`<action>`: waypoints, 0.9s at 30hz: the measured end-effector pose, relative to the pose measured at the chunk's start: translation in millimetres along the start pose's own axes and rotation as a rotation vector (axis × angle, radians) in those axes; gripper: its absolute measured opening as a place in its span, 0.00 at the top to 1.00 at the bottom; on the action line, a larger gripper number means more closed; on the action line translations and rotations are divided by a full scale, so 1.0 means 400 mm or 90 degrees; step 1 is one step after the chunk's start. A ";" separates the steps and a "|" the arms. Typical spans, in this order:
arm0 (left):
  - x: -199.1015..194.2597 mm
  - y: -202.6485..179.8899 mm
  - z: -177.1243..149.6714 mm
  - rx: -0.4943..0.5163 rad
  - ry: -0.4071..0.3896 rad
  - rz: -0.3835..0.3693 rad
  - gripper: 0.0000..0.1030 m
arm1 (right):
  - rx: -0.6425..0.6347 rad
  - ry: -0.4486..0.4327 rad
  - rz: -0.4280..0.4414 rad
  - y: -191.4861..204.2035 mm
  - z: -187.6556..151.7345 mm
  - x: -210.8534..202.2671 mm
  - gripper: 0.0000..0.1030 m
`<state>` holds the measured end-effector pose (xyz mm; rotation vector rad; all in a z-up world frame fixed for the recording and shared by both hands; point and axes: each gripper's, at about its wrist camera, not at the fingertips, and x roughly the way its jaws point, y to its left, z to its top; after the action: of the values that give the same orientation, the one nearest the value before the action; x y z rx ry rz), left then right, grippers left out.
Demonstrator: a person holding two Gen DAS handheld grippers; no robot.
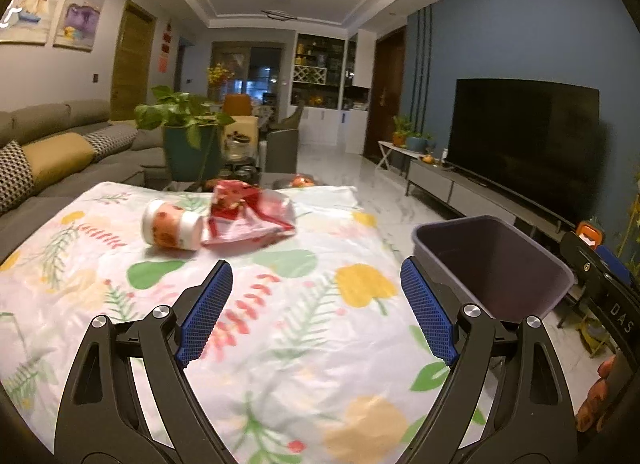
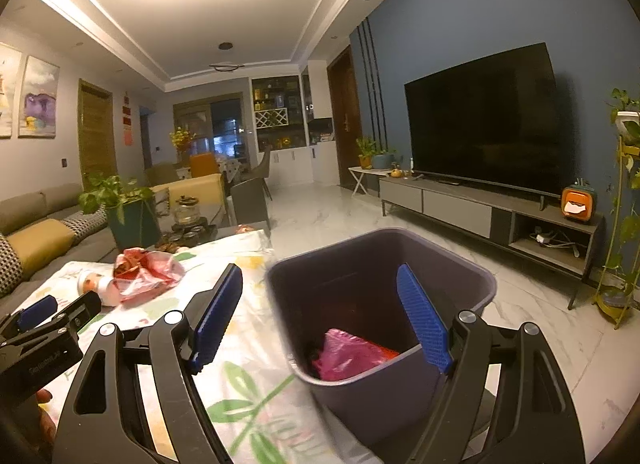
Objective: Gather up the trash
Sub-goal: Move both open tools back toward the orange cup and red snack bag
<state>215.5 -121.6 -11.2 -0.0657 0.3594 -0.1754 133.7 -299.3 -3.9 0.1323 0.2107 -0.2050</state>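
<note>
On the flower-print tablecloth (image 1: 288, 328) a white and red cup (image 1: 172, 228) lies on its side, touching a crumpled red and white wrapper (image 1: 252, 215). My left gripper (image 1: 316, 268) hovers open and empty in front of them, well short of both. A dark purple bin (image 2: 356, 264) stands at the table's right edge, with a pink bag (image 2: 344, 356) at its bottom. Above the bin's near rim, my right gripper (image 2: 320, 272) is open with nothing between its fingers. In the right wrist view the cup (image 2: 94, 284) and wrapper (image 2: 144, 272) lie beyond the left gripper (image 2: 60, 310).
A grey sofa (image 1: 60, 151) runs along the left. A potted plant (image 1: 188, 135) and glass jars stand behind the table. A large TV (image 2: 480, 119) sits on a low cabinet (image 2: 460, 203) on the right, across a marble floor (image 2: 360, 207).
</note>
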 end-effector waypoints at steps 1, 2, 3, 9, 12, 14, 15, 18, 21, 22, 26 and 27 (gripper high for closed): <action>-0.003 0.006 0.001 -0.002 0.000 0.003 0.18 | -0.001 0.001 0.004 0.012 -0.001 -0.002 0.25; -0.009 0.018 0.003 -0.004 0.000 0.007 0.18 | -0.001 0.001 0.007 0.018 -0.002 -0.001 0.25; -0.014 0.029 0.003 -0.005 -0.001 0.013 0.18 | -0.002 0.003 0.012 0.028 -0.002 -0.001 0.25; -0.036 0.089 0.011 -0.014 -0.005 0.035 0.18 | -0.010 0.006 0.040 0.096 -0.004 -0.003 0.25; -0.043 0.122 0.013 -0.019 -0.007 0.047 0.18 | -0.013 0.012 0.056 0.128 -0.004 0.005 0.24; -0.045 0.151 0.015 -0.022 -0.009 0.058 0.18 | -0.015 0.015 0.065 0.152 -0.006 0.011 0.24; -0.045 0.166 0.016 -0.024 -0.009 0.062 0.18 | -0.016 0.017 0.068 0.161 -0.008 0.014 0.23; -0.042 0.210 0.017 -0.028 -0.009 0.082 0.18 | -0.019 0.027 0.087 0.204 -0.014 0.028 0.23; -0.038 0.256 0.021 -0.036 -0.008 0.098 0.17 | -0.028 0.033 0.100 0.244 -0.018 0.043 0.23; -0.034 0.274 0.021 -0.039 -0.008 0.101 0.18 | -0.029 0.034 0.105 0.254 -0.019 0.046 0.23; -0.014 0.335 0.023 -0.042 -0.008 0.122 0.18 | -0.036 0.037 0.121 0.303 -0.017 0.072 0.23; -0.009 0.351 0.024 -0.046 -0.009 0.126 0.18 | -0.037 0.039 0.125 0.316 -0.016 0.084 0.23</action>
<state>238.1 17.4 -14.3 -0.1015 0.3563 0.0342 191.9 -182.0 -3.9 0.1011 0.2632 0.0010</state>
